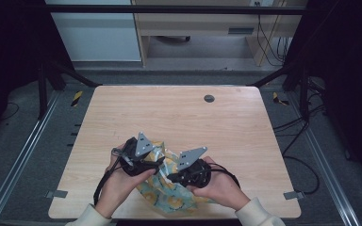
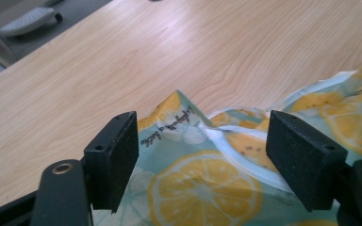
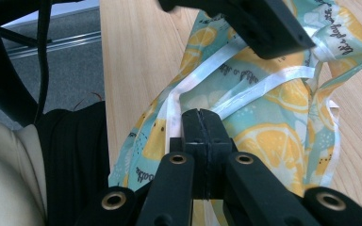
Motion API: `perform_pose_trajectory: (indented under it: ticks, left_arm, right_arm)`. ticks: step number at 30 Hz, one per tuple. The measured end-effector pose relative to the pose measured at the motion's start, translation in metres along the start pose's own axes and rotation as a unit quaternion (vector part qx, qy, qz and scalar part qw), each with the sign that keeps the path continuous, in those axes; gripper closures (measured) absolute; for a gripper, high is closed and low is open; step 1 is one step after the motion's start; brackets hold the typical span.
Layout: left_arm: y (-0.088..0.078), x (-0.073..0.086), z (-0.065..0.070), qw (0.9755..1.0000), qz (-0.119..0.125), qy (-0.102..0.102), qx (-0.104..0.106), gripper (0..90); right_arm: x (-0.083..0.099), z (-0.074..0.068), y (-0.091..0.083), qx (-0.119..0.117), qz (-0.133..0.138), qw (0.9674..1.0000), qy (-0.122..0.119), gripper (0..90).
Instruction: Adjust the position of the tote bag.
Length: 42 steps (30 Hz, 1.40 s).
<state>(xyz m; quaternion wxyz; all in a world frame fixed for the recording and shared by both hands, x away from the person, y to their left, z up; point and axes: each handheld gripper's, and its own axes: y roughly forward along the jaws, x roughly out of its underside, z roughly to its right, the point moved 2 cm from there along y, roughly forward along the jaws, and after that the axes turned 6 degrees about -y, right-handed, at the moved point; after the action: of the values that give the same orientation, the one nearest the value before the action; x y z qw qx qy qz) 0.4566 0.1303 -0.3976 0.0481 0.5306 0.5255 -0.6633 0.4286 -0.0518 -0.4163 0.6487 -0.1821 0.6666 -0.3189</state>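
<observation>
A teal zip bag printed with lemon slices (image 1: 169,195) lies crumpled near the table's front edge between the two hands. My right gripper (image 3: 201,117) is shut on the bag (image 3: 273,136), with its jaws pressed together on the white zip strip at the mouth. My left gripper (image 2: 202,141) is open and hovers just over the bag's (image 2: 198,183) raised rim. The rim sits low between the pads without touching them. In the high view the left gripper (image 1: 156,162) points right and the right gripper (image 1: 170,179) points left, close together. One of the left gripper's fingers (image 3: 264,28) hangs above the zip strip.
The light wooden table (image 1: 169,113) has a round grommet (image 1: 209,98) near its far edge. Black frame posts and rails stand on both sides. Cables lie on the floor to the right. A wooden desk stands beyond the table.
</observation>
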Motion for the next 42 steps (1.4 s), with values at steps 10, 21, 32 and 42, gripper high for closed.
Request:
perform_pose_trajectory:
  ticks: [10,21,32,42]
  left_arm:
    - [-0.001,0.013,-0.005,0.9992,-0.02,-0.027,0.023,37.5]
    - [0.0,0.026,-0.007,0.9976,-0.039,-0.015,0.055,82.1]
    - [-0.037,0.025,-0.006,0.9994,0.014,0.002,0.031,90.0]
    - [-0.073,0.039,-0.005,0.9981,0.061,0.007,0.01,90.0]
  right_arm:
    - [0.001,0.001,0.0,0.007,-0.006,1.0,0.002,90.0]
    - [-0.001,0.003,0.0,0.017,0.0,0.9998,0.005,90.0]
    - [-0.002,0.015,-0.01,0.061,0.006,0.9979,0.023,90.0]
    - [0.004,0.037,-0.023,0.121,-0.005,0.9918,0.041,90.0]
